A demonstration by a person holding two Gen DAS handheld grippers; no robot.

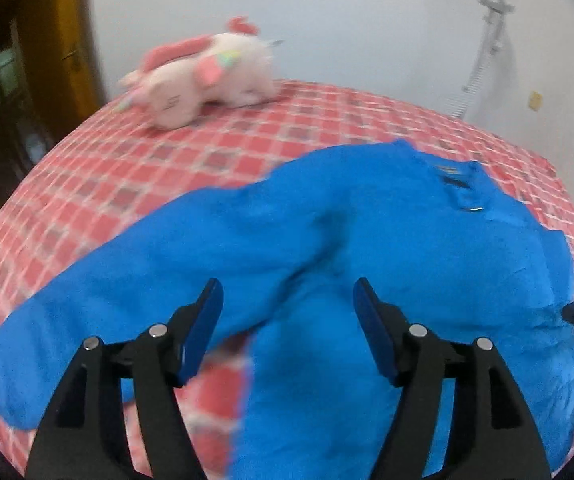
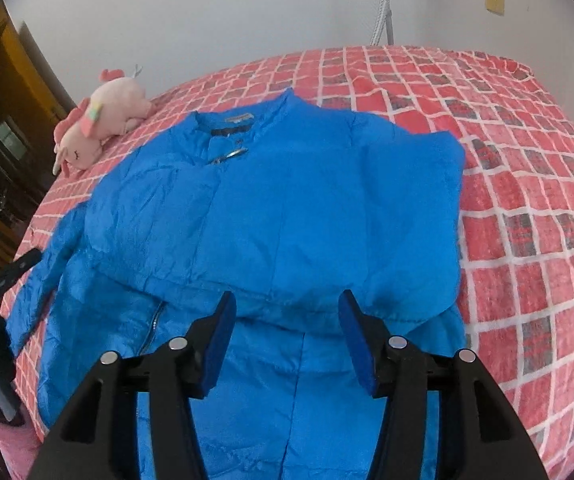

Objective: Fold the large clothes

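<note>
Left wrist view looks down on a blue jacket (image 1: 367, 248) spread on a bed (image 1: 135, 184) with a red checked cover. The left gripper (image 1: 287, 300) hangs over the jacket with its jaws apart and nothing between the pads; cloth lies under them, and I cannot tell whether the tips touch it. The picture is smeared, so fine detail is lost.

From this gripper, one sleeve (image 1: 99, 312) runs out toward the left and near side of the bed, its long axis slanting from the jacket's body down to the cuff near the bed's near edge. A wedge of bare cover shows between that sleeve and the body.

In the right wrist view the jacket (image 2: 271, 216) lies front-up, collar (image 2: 239, 120) toward the far edge and hem toward the near edge. Its right side looks already turned in over the chest, with a fold edge crossing just ahead of the right gripper (image 2: 287, 312). That gripper is open too, empty, poised above the middle of the jacket. The left gripper (image 2: 3, 276) shows at the jacket's left, beside the spread sleeve (image 2: 47, 272).

A pink plush toy (image 2: 95, 136) sits near the bed's far left corner, clear of the jacket.

My judgement: the spread sleeve is the next part to fold in, and the left gripper is the nearer one. It would need to take the sleeve toward the cuff and carry it across the body.
</note>
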